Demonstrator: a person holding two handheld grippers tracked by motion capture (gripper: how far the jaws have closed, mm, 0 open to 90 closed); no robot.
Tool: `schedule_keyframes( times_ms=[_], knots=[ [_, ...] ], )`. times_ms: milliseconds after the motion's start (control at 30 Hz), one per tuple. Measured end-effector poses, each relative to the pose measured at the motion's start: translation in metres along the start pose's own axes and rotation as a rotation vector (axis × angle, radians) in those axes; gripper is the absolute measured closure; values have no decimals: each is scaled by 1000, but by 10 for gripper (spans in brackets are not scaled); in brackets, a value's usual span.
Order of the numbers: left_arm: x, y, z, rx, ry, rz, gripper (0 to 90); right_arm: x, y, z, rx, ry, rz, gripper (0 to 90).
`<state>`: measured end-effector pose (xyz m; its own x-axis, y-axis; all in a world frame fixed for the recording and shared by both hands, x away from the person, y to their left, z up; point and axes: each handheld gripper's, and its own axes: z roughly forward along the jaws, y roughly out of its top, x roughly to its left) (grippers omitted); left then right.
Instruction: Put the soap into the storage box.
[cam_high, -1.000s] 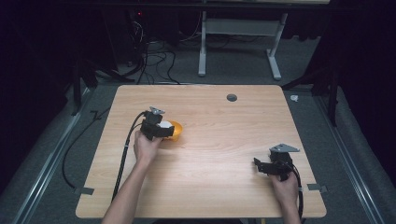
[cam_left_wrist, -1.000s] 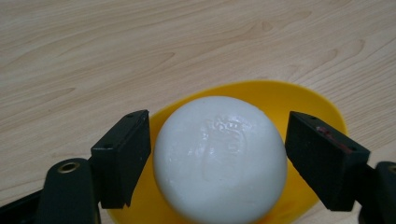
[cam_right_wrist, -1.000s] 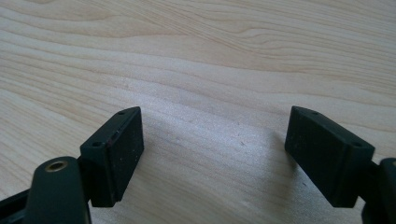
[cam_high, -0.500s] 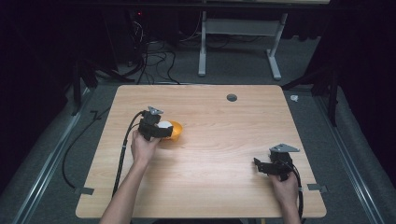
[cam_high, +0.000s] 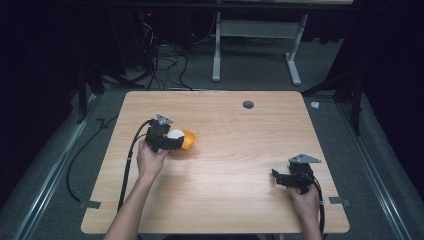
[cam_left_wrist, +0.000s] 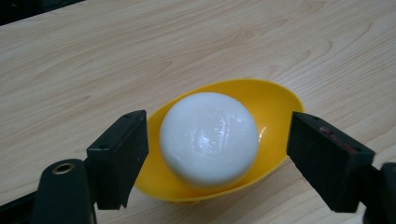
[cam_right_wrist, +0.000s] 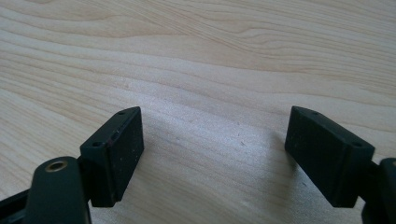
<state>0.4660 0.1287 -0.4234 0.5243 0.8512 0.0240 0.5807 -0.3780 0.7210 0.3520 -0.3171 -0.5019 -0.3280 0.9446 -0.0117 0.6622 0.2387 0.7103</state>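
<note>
On the pale wood-grain bench (cam_high: 240, 150), in its left half: a shallow yellow plastic bowl (cam_left_wrist: 275, 100) with a glossy white rounded lump (cam_left_wrist: 209, 139) sitting in its hollow. Hard to say from here whether egg, ball or soap.

Around that lump, the left tongs (cam_high: 170, 142), spread wide, one black jaw on either side, neither touching white nor yellow. Looks like the approach to a pick, with the closing not yet begun.

Off near the bench's right front edge, well apart from the bowl: the right tongs (cam_right_wrist: 212, 140), also spread, with nothing between the jaws but bare wood.

To do the grasp well:
- Centre first. In the left gripper view, a narrower gap on the left-hand jaw's side than on the other; shift a little so both pads meet the lump together.
- Come down far enough to grip at the widest part of the lump, not on its upper curve, where a shiny round surface likely squirts out.
- Mind the bowl's rim. Keep both jaws inside or above it, since catching the rim probably tips or drags so light a dish.
- Close slowly and stop at firm contact; probably slippery, possibly fragile.
- Lift straight up, watching for the bowl rising too.
- If the bowl skids, consider steadying its far edge with the idle right tongs.
</note>
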Motion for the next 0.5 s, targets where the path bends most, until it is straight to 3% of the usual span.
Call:
schedule_keyframes(
  times_ms=[500],
  knots=[
    [-1, -7, -18, -22, -9, -2, 220, 0, 0, 0, -1, -1, -1, 204]
  ],
)
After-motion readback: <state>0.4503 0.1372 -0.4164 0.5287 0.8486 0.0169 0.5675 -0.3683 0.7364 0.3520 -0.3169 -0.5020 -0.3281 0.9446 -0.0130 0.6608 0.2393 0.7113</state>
